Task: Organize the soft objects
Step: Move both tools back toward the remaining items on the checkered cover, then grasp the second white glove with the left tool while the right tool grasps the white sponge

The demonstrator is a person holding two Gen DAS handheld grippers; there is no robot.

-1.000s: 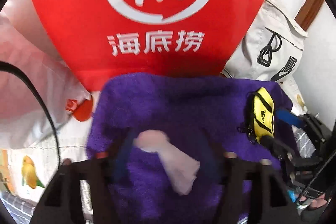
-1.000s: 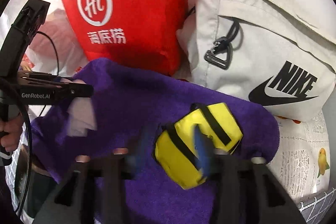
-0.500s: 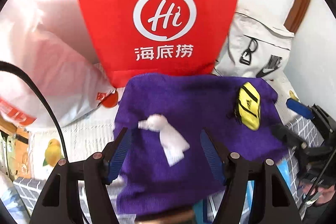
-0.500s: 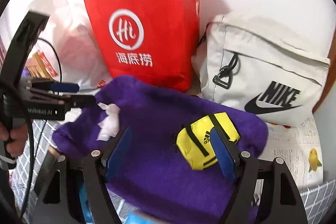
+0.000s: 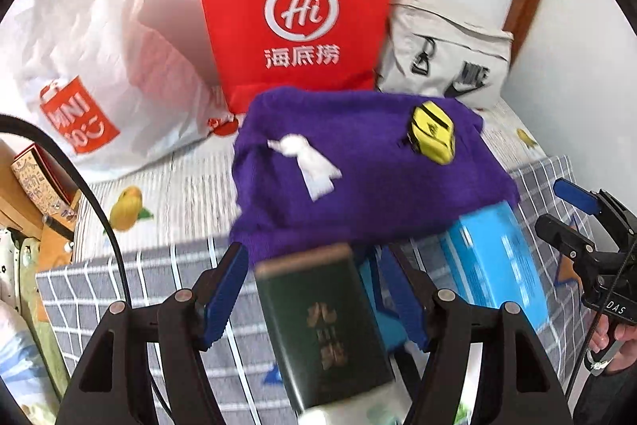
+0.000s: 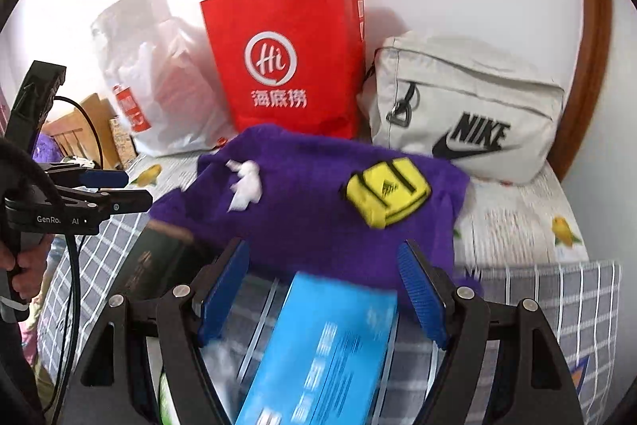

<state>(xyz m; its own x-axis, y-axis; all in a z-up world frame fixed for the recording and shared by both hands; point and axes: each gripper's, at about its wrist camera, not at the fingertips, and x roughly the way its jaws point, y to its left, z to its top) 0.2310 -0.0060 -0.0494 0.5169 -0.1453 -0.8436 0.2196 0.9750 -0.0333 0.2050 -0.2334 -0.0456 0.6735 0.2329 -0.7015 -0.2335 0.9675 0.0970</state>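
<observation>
**Both grippers empty, soft stuff sits up ahead**

Purple towel [image 5: 358, 162] lies beyond both tools on the bed. Yellow pouch [image 6: 388, 192] rests on its right end, nearer the right gripper [image 6: 322, 289]; white cloth [image 5: 312, 164] on its left part, nearer the left gripper [image 5: 318, 295]. Both jaws wide, gripping nothing.

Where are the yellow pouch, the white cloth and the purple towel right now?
yellow pouch [image 6: 388, 192], right wrist view, middle of its top face.
white cloth [image 5: 314, 166], left wrist view, its wide lower part.
purple towel [image 6: 310, 222], right wrist view, bare middle between the two.
</observation>
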